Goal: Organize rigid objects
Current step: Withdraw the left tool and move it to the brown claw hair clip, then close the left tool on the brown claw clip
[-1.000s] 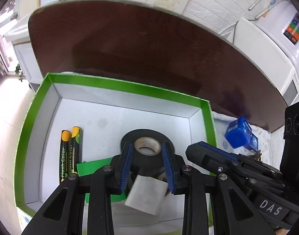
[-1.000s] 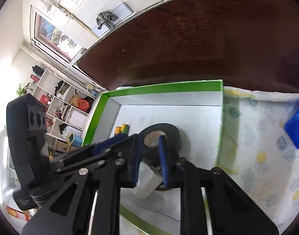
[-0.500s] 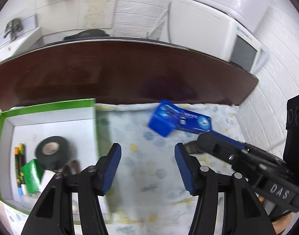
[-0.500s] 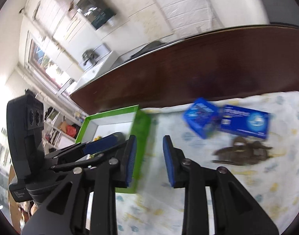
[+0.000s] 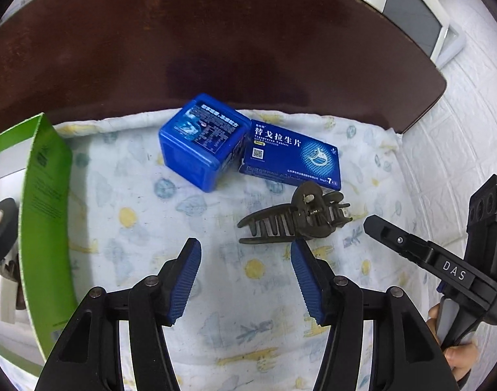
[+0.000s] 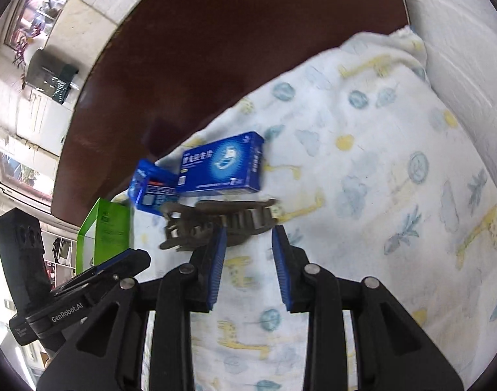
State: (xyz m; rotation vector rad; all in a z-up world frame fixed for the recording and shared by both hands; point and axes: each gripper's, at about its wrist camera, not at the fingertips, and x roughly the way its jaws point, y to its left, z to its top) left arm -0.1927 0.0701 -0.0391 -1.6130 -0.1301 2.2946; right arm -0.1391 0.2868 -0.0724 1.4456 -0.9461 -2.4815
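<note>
Altogether four loose items are countable: one blue cube-shaped container point(image 5: 201, 141), one flat blue tablet box point(image 5: 291, 156), one dark hair claw clip point(image 5: 294, 221) and one roll of black tape point(image 5: 1, 228). The first three lie on a patterned cloth point(image 5: 150, 228) spread over a dark brown table point(image 5: 216, 49); the tape roll sits inside a green-walled box point(image 5: 45, 228) at the left edge of the left wrist view

Both grippers are tilted down toward the cloth. The left gripper point(image 5: 245, 277) stands half spread, nothing between its blue pads; its jaws have just been opening. The right gripper point(image 6: 248, 267) shows a narrower gap, also empty, and its jaws have just been opening too. In the left wrist view the right gripper appears at the right edge, with part of a hand point(image 5: 457, 352) on its grip

Position of the clip relative to the fingers — it lies just beyond the tips of both grippers, not between the pads. In the right wrist view its toothed body point(image 6: 216, 221) sits right ahead of the left finger's tip; whether they touch cannot be told. The tablet box touches the cube container and lies just behind the clip
</note>
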